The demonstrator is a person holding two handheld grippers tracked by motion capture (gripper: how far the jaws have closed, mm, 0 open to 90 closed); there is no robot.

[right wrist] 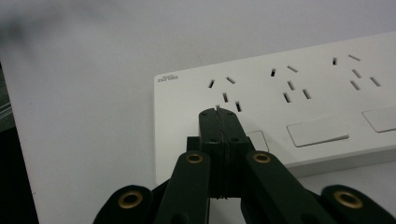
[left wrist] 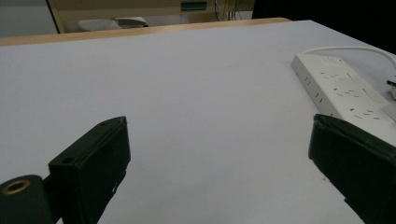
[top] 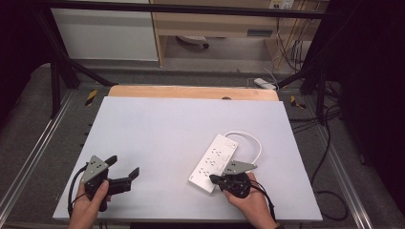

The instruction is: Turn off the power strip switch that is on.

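Item: white power strip [top: 213, 162], lying flat on the pale grey bench [top: 162, 129], right of centre and toward the near edge, set diagonally with one end near and the other farther right. Several rows of socket slots and rectangular rocker switches on its top face, small grey lettering at the near corner in the right gripper view [right wrist: 275, 102]. White cable [top: 252, 140] looped from its far end, curving round on the right side. Right gripper [top: 213, 180]: held in the person's right hand [top: 253, 202] at the near end of the strip, jaws pressed together with nothing between them, tips over the strip's top face just beside a switch; contact with the surface could not be told. Left gripper [top: 125, 167]: held in the left hand [top: 86, 207] at the near left of the bench, jaws standing wide apart and holding nothing, pointed toward the far right, well apart from the strip. Beyond the far edge: a wooden strip [top: 191, 92], then floor with a second white power strip [top: 264, 83] and loose cables.
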